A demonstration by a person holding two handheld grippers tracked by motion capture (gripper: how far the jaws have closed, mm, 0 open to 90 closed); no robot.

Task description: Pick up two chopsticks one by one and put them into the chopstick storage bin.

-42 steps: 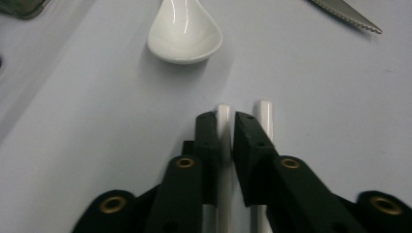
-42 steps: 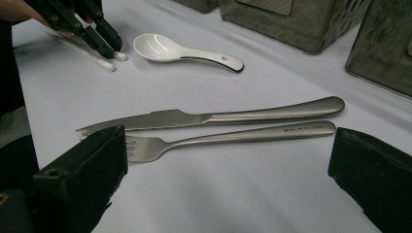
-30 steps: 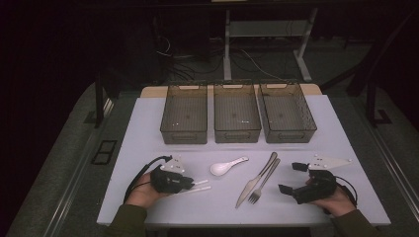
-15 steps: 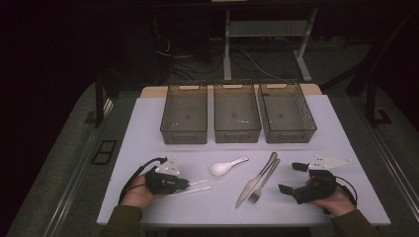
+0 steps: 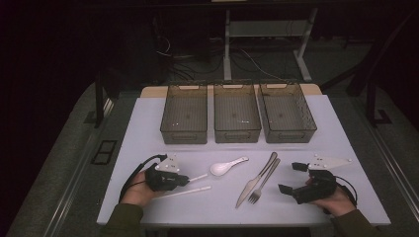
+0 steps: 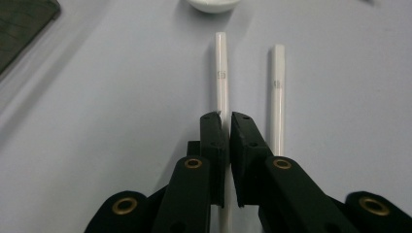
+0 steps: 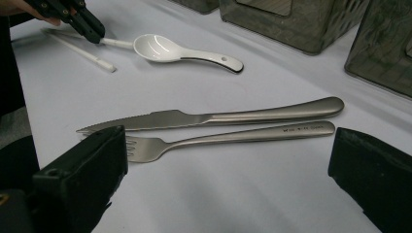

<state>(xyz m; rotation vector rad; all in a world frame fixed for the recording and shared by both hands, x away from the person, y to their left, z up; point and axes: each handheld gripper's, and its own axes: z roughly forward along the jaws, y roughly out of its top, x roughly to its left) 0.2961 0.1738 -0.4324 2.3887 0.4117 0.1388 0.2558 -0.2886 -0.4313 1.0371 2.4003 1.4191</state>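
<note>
Jaws of the left gripper (image 6: 226, 121) pinch one white chopstick (image 6: 221, 73), its twin (image 6: 278, 92) lying parallel just right, both pointing up-frame toward the spoon (image 5: 226, 167). At lower right of the high view, the right gripper (image 5: 292, 177) gapes empty beside the knife (image 7: 214, 117) and fork (image 7: 233, 137), three bins (image 5: 237, 113) beyond.

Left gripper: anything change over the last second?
The left gripper slid slightly toward the person and its jaws now pinch one white chopstick; the other chopstick lies free beside it. The right gripper, spoon, knife, fork and three bins stayed put.
</note>
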